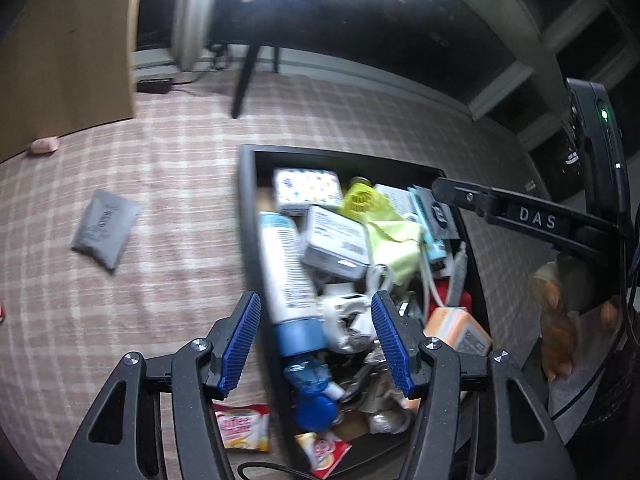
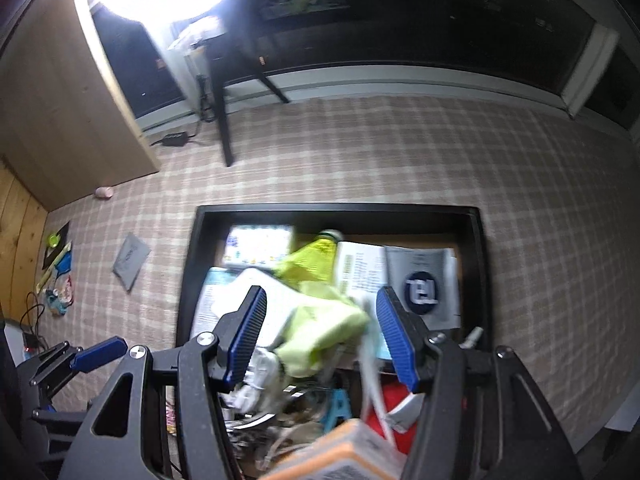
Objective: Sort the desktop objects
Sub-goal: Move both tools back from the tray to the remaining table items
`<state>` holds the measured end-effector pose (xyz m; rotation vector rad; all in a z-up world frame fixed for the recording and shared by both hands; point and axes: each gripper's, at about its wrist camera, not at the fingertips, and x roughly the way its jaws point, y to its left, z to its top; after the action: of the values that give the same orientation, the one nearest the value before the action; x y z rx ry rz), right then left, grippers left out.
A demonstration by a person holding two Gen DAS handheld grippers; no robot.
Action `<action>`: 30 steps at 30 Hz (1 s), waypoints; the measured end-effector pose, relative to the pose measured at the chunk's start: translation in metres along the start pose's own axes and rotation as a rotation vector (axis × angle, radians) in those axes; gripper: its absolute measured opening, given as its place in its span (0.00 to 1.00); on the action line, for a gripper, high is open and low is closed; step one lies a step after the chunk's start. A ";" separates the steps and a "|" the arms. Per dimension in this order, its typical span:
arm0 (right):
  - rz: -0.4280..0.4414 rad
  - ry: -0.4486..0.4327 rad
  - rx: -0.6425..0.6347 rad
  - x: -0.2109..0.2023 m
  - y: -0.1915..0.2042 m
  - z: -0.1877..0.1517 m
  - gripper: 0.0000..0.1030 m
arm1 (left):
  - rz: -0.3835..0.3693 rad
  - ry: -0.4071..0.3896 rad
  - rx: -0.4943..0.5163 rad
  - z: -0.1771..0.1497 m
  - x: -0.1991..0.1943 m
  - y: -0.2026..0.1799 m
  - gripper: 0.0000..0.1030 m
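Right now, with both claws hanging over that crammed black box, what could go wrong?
The white tube with the blue cap lies sloped on the pile at the black box's edge; a nudge might roll it out. The white cables tangle through the clutter, so lifting one thing could drag others. The yellow-green cloth hides what lies beneath.

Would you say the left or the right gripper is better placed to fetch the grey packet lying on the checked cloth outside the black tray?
Probably the left gripper: the grey packet lies off its side of the black tray, across bare cloth. The right gripper hangs open over the tray's clutter, farther away.
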<state>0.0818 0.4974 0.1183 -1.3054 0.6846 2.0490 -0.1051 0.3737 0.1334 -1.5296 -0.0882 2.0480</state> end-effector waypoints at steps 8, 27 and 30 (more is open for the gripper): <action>0.081 0.009 -0.104 0.005 0.068 0.005 0.55 | 0.071 -0.073 -0.108 -0.007 -0.039 0.072 0.54; 0.259 0.077 -0.474 0.039 0.291 0.001 0.55 | 0.264 -0.198 -0.612 -0.083 -0.112 0.300 0.54; 0.284 0.098 -0.526 0.049 0.329 -0.008 0.55 | 0.275 -0.210 -0.713 -0.099 -0.117 0.334 0.54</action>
<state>-0.1678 0.2785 0.1036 -1.6842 0.3978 2.5215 -0.1300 0.0122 0.0730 -1.7868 -0.8033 2.5561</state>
